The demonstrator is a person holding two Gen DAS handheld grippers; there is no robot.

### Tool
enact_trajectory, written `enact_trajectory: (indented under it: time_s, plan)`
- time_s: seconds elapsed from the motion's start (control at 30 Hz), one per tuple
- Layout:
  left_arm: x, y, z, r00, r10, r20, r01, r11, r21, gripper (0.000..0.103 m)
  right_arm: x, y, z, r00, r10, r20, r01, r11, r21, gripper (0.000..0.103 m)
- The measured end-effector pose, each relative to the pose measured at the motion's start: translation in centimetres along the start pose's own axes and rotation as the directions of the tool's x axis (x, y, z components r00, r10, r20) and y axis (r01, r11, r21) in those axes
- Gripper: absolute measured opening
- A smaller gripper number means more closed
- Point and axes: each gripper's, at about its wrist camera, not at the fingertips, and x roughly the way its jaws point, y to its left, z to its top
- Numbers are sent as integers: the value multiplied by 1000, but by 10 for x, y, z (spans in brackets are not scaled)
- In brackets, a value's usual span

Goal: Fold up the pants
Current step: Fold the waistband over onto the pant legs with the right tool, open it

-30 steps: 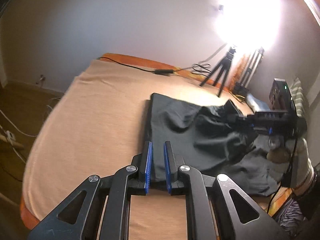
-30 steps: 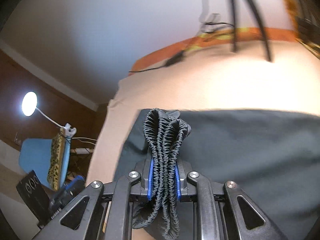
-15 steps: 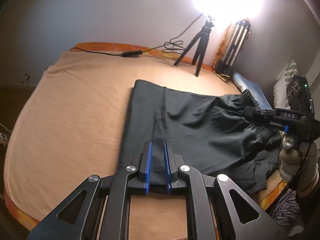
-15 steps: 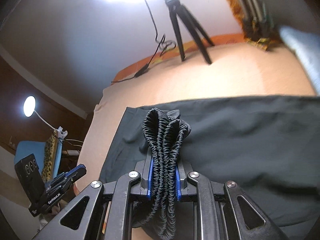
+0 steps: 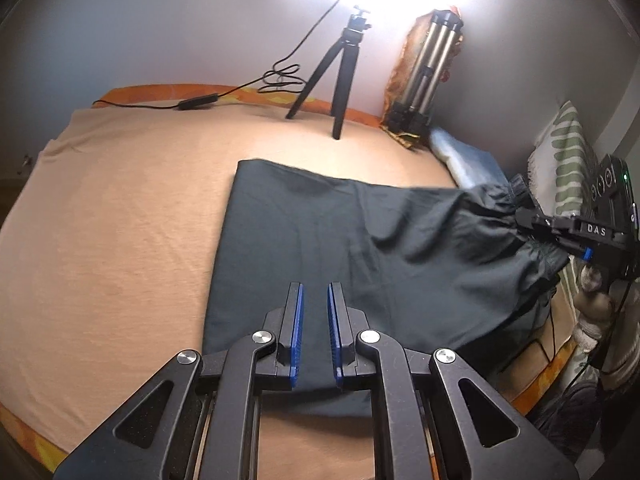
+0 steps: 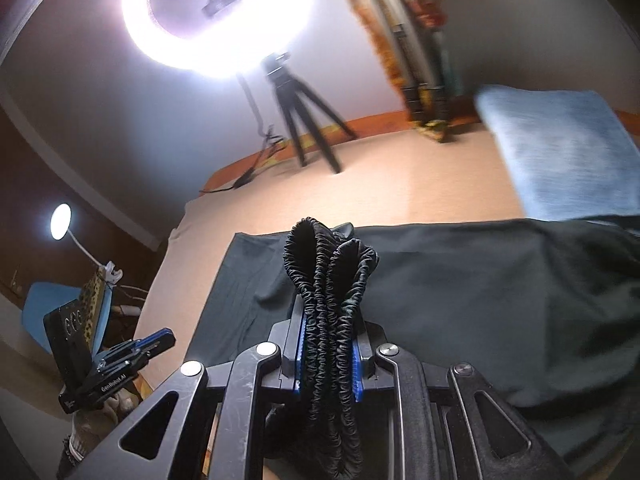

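The left gripper point(image 5: 316, 330) hangs just over the near edge of the dark pants point(image 5: 320, 240), fingers nearly together with only a narrow gap and nothing between them. The right gripper point(image 6: 326, 344) has its fingers clamped on the bunched elastic waistband point(image 6: 328, 280), which hides the pads' inner faces. The pants lie spread on the bed point(image 5: 120, 220); their right end is lifted. Beyond, a tripod point(image 5: 340, 64) stands under a glaring ring light point(image 6: 220, 12), its outline washed out.

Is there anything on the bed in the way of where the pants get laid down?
Nothing visible is in the way. The right gripper holds the waistband over the pants, and the sheet around them is bare. The tripod and the blue cloth stand farther back, near the wall.
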Motion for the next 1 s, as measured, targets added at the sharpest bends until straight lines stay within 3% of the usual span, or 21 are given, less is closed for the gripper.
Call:
enact_trajectory:
  time_s: [0.53,1.0]
  plan:
    - [28,-22,-4,999,12,-31,-11,1000,17,10,-86,-110,1,995,-94,23,92,993,70,17]
    - [60,-45,-13,995,6,-98,2,997,77,10,-88,-201,-4,994,-105,1,104,983,149,17]
